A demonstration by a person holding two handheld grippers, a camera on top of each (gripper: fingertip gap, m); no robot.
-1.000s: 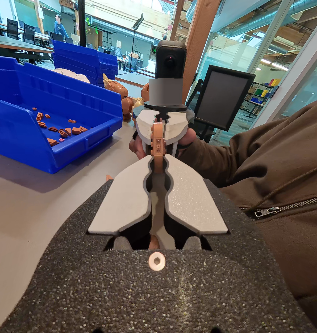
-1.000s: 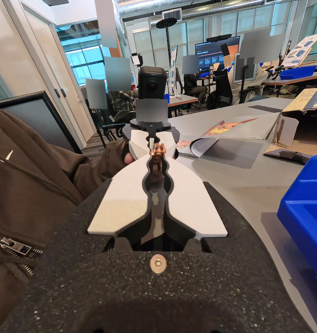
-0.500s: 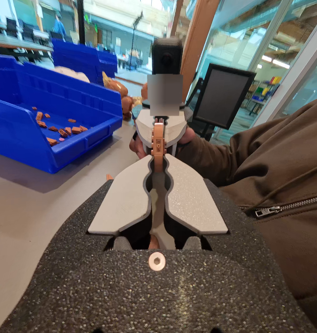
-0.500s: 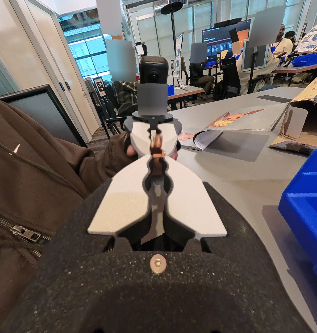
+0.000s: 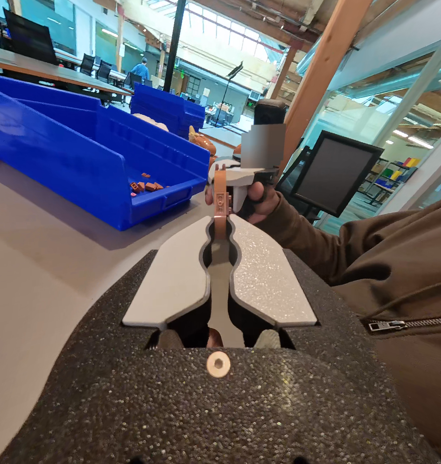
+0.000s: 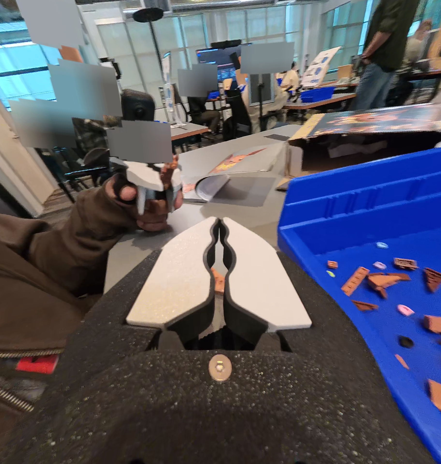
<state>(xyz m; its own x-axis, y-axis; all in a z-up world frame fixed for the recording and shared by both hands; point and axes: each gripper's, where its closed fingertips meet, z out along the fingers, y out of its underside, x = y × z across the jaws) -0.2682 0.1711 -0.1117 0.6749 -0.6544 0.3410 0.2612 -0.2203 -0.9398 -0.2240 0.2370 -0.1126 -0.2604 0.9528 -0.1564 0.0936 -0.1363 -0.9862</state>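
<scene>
Left gripper point(image 5: 220, 221): fingertips clamped on the lower end of a tan curved brick piece point(image 5: 220, 198), which stands upright out of the tips and carries a small studded plate on its side; the pads press it from both sides, apparently so the free upper end stays exposed. Right gripper point(image 6: 219, 221): fingertips closed against each other with nothing between them; seen from the left wrist view point(image 5: 235, 175) it sits just behind the top of the tan piece, whether touching it cannot be told. Hand in a brown sleeve point(image 5: 258, 198) wraps that gripper's handle. Beside the tan piece, to its left, a blue bin point(image 5: 149, 200) sits on the grey table point(image 5: 38, 263), holding loose reddish-brown bricks point(image 5: 149, 185) and a pink one. Beyond the tan piece, brown toy figures point(image 5: 202, 143) and a black-framed panel point(image 5: 337, 173). In the right wrist view, an open booklet point(image 6: 229, 185) lies past the closed tips; a small orange brick point(image 6: 218, 280) lies on the table below them.
</scene>
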